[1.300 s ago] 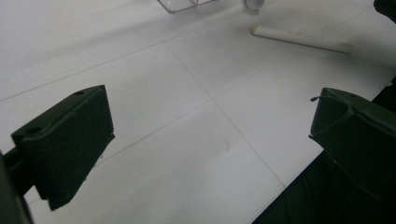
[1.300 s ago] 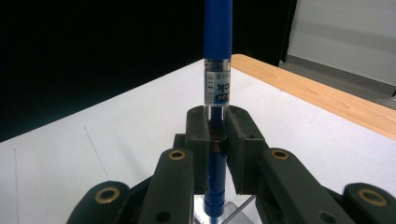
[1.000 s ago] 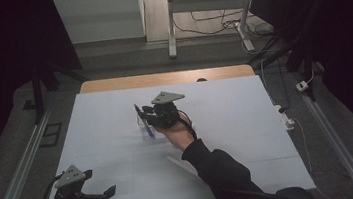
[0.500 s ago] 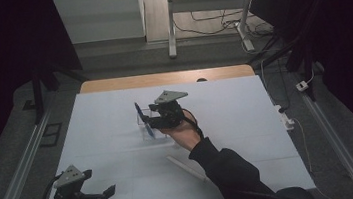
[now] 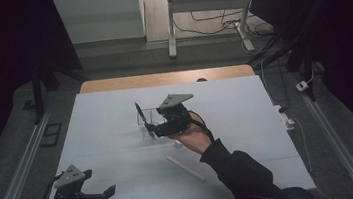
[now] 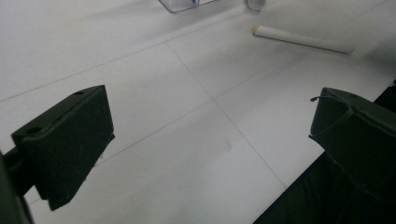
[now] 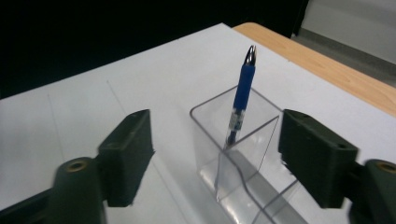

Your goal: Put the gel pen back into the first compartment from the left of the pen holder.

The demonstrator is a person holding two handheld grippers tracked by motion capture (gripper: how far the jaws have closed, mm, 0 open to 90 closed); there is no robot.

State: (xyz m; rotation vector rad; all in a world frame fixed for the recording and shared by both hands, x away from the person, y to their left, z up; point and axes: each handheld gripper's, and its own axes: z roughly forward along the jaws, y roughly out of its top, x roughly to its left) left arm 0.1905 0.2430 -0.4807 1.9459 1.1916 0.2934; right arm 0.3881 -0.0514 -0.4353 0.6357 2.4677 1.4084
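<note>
Right gripper point(image 7: 217, 154) wide open, empty, straddling clear holder point(image 7: 233, 144); blue pen point(image 7: 241, 98) leaning inside. Left gripper point(image 6: 210, 154) open, idle.

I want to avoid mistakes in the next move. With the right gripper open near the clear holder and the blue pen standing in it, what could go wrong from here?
1. The right gripper stands open close to the clear holder; the holder looks light, so a jaw might push or tip it.
2. The blue pen leans tilted inside, so a bump could knock it out.
3. The white stick lies loose near the person's forearm; a sleeve might roll it away.
</note>
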